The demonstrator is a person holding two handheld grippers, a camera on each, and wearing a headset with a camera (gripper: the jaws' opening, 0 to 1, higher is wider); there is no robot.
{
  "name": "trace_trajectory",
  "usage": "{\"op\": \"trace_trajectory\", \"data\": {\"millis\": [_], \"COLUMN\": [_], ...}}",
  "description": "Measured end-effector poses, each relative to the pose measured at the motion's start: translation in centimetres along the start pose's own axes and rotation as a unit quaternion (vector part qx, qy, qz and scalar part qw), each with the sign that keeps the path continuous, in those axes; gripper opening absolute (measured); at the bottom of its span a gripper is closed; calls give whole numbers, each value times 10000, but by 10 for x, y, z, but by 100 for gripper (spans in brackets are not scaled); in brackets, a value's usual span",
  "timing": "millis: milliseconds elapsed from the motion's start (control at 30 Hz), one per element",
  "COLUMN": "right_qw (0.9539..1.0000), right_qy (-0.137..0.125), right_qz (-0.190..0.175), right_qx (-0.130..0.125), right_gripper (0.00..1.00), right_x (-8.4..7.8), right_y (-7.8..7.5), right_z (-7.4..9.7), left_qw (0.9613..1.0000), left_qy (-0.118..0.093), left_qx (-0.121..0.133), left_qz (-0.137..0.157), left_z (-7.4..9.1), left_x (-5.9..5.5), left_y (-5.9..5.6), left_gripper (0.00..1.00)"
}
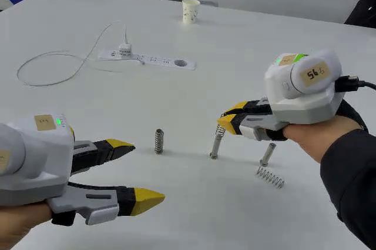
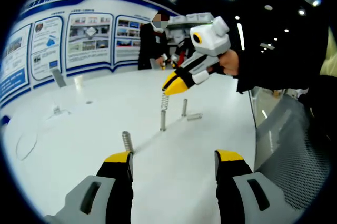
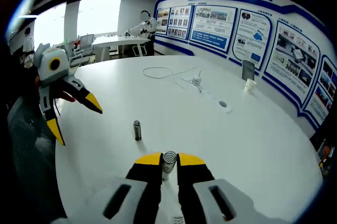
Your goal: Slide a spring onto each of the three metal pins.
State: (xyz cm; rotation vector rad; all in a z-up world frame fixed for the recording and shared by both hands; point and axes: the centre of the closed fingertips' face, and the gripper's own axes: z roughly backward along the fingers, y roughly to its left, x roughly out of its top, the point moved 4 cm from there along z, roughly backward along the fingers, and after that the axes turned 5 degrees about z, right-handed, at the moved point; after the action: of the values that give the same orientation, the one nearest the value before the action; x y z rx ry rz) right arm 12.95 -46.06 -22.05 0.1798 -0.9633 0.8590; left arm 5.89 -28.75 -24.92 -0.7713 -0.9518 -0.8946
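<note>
Three metal pins stand on the white table (image 1: 88, 115). The left pin (image 1: 159, 141) (image 2: 127, 142) (image 3: 137, 129) wears a spring. Over the middle pin (image 1: 215, 147) (image 2: 163, 120), my right gripper (image 1: 227, 122) (image 2: 176, 84) (image 3: 169, 162) is shut on a second spring (image 1: 220, 132) (image 2: 165, 100) (image 3: 169, 156), whose lower end sits at the pin's top. The right pin (image 1: 268, 154) (image 2: 184, 107) is bare, with a loose spring (image 1: 270, 176) (image 2: 194, 116) lying beside it. My left gripper (image 1: 136, 171) (image 2: 174, 158) (image 3: 68, 105) hovers open and empty, near the left pin.
A white power strip (image 1: 147, 59) with a looping white cable (image 1: 53, 67) lies farther back, and a paper cup (image 1: 190, 10) stands near the far edge. A person (image 2: 152, 39) stands beyond the table in the left gripper view.
</note>
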Motion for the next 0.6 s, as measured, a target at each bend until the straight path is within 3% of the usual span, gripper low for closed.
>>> {"op": "trace_trajectory", "data": {"millis": [600], "right_qw": [10000], "right_qy": [64], "right_qz": [-48], "right_qx": [41], "right_gripper": [11], "right_x": [-10], "right_y": [-1], "right_z": [-9], "left_qw": [10000], "left_qy": [69], "left_qx": [-31], "left_qz": [34], "left_z": [-1], "left_x": [-4], "left_y": [0], "left_gripper": [63]}}
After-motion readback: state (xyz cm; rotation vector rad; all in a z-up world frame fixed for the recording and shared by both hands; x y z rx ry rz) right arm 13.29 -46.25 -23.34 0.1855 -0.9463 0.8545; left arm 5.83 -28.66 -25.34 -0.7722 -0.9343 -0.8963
